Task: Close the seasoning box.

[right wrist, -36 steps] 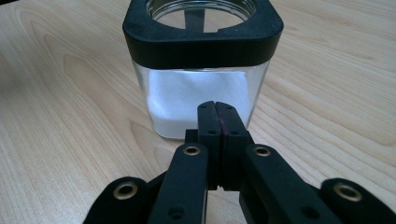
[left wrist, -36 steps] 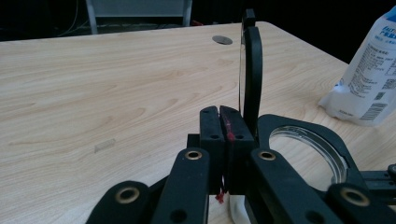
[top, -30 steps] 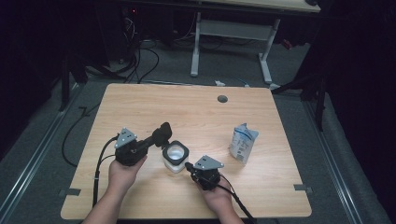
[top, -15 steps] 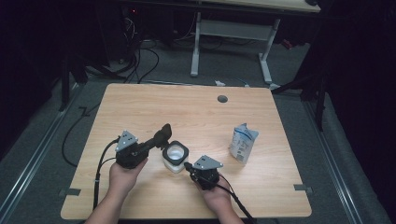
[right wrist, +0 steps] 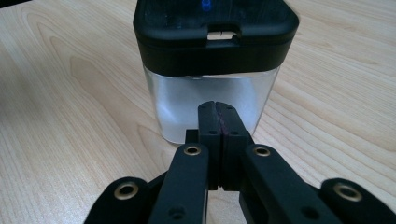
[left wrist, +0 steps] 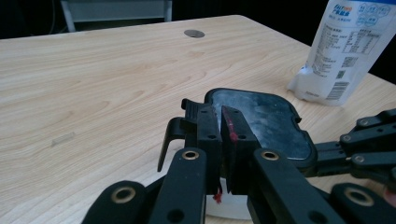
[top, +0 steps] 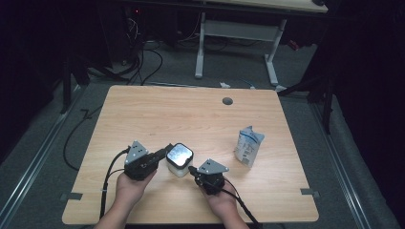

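Note:
A clear square container (top: pixel 180 161) with a black lid (left wrist: pixel 261 116) stands on the wooden table (top: pixel 191 119) near its front edge, between my two grippers. My left gripper (top: pixel 165 151) lies low at the lid's left edge; in the left gripper view its tips (left wrist: pixel 219 116) rest by the lid's rim. Its jaws have just been opening by a hair's width, and nothing sits in the slit. My right gripper (top: pixel 192 170) is shut and empty, its tips (right wrist: pixel 218 109) right at the container's clear wall (right wrist: pixel 210 93) below the lid (right wrist: pixel 215 28).
A white printed pouch (top: pixel 248 145) stands upright to the right of the container, also seen as the pouch (left wrist: pixel 345 46) in the left gripper view. A round cable hole (top: pixel 227 101) sits near the table's far edge. Cables trail off the front edge from both grippers.
My left gripper has dropped from a raised, tilted pose above the container down to the lid's left edge. The right gripper and the container have stayed where they were.

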A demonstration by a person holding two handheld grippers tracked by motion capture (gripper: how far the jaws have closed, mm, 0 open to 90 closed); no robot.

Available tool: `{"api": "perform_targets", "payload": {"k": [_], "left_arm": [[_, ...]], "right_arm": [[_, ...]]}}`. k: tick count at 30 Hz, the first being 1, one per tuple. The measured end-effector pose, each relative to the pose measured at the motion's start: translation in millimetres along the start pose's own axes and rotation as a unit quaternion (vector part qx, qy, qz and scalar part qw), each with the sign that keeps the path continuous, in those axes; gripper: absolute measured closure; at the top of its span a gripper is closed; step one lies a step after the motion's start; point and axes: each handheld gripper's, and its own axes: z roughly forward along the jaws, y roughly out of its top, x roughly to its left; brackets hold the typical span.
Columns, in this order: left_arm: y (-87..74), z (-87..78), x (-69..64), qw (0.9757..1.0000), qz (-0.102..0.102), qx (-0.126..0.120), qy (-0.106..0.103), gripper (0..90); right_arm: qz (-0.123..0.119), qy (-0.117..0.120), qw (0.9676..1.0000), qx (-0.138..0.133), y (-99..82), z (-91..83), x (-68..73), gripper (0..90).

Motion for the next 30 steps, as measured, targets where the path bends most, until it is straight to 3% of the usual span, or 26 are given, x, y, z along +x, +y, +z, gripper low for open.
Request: {"api": "perform_targets", "payload": {"k": [7,14,30], "left_arm": [[-13.7,2.5,11.6,0.9995,-0.010,0.020,0.023,87.5],[-25.5,15.6,13.7,0.9986,-0.010,0.046,0.025,87.9],[-17.1,37.1,16.6,0.9983,-0.008,0.052,0.024,90.0]], "right_arm": [[0.001,-0.002,1.0000,0.002,-1.8,-2.3,-0.8,89.8],[0.001,-0.006,1.0000,0.000,-3.1,-5.2,-2.2,89.8],[0.005,-0.010,0.9999,0.002,-6.8,-8.3,-5.5,89.5]]}}
